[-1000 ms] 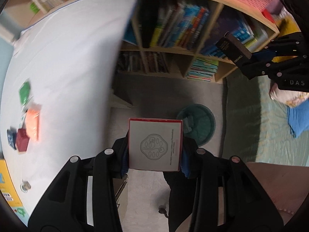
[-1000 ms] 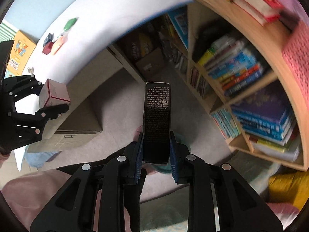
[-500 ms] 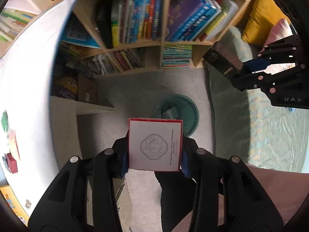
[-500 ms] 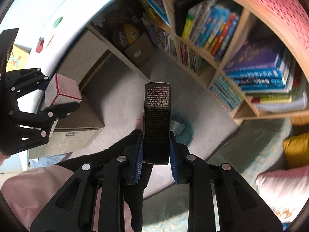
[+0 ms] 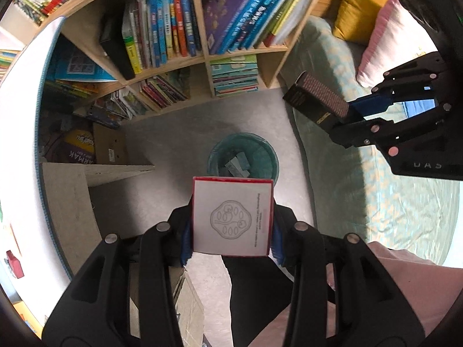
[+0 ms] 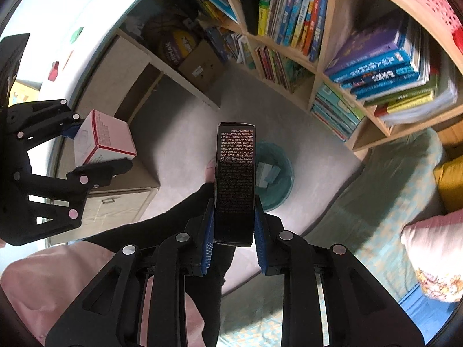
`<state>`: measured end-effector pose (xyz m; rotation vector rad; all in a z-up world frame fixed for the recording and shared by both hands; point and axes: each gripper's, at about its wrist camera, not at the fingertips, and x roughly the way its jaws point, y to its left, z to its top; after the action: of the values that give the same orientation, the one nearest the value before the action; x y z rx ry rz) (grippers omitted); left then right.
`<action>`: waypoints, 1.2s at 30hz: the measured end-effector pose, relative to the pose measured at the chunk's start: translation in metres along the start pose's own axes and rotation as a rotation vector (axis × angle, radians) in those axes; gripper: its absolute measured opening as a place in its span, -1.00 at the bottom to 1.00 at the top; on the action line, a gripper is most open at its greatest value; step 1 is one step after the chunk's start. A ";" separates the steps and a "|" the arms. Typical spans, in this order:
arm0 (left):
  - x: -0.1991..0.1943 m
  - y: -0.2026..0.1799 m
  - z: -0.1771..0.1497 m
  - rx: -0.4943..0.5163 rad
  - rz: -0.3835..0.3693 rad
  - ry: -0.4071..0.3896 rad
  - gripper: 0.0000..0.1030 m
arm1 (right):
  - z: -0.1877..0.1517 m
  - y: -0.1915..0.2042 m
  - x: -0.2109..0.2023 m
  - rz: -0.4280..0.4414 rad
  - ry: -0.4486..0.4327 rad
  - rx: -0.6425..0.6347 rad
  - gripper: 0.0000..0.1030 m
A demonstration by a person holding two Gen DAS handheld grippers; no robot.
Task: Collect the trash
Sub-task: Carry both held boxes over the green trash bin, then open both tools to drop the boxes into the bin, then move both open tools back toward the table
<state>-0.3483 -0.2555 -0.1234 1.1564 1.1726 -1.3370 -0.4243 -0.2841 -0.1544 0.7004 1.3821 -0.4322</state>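
Note:
My left gripper (image 5: 231, 237) is shut on a white box with red edges (image 5: 233, 217) and holds it above the floor, just short of a round teal trash bin (image 5: 260, 156) that has a few pieces inside. My right gripper (image 6: 233, 231) is shut on a tall black box with small print (image 6: 235, 182), also above the bin (image 6: 277, 173). The right gripper with the black box (image 5: 315, 104) shows at the right of the left wrist view. The left gripper with the white box (image 6: 101, 141) shows at the left of the right wrist view.
A wooden bookshelf (image 5: 202, 52) full of books stands behind the bin. A white table (image 5: 23, 150) with small items is on the left, cardboard boxes (image 5: 107, 147) beneath it. A green bedspread (image 5: 376, 202) and cushions (image 5: 358, 8) lie on the right. The person's dark leg (image 6: 185, 211) is below.
Both grippers have swung away from the table toward the bookshelf and floor. The bin now sits more centrally under both held boxes. Both grips are unchanged.

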 end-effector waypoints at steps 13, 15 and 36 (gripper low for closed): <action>0.010 -0.021 0.000 0.079 0.005 0.021 0.40 | -0.013 -0.002 0.001 0.036 -0.034 0.039 -0.12; 0.008 -0.024 -0.001 0.088 0.013 0.004 0.56 | -0.015 -0.004 -0.003 0.045 -0.050 0.053 0.20; -0.012 0.005 -0.018 -0.019 0.021 -0.028 0.57 | 0.003 0.018 -0.009 0.024 -0.051 -0.028 0.20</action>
<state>-0.3418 -0.2373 -0.1133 1.1295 1.1483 -1.3196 -0.4118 -0.2744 -0.1417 0.6782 1.3281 -0.4087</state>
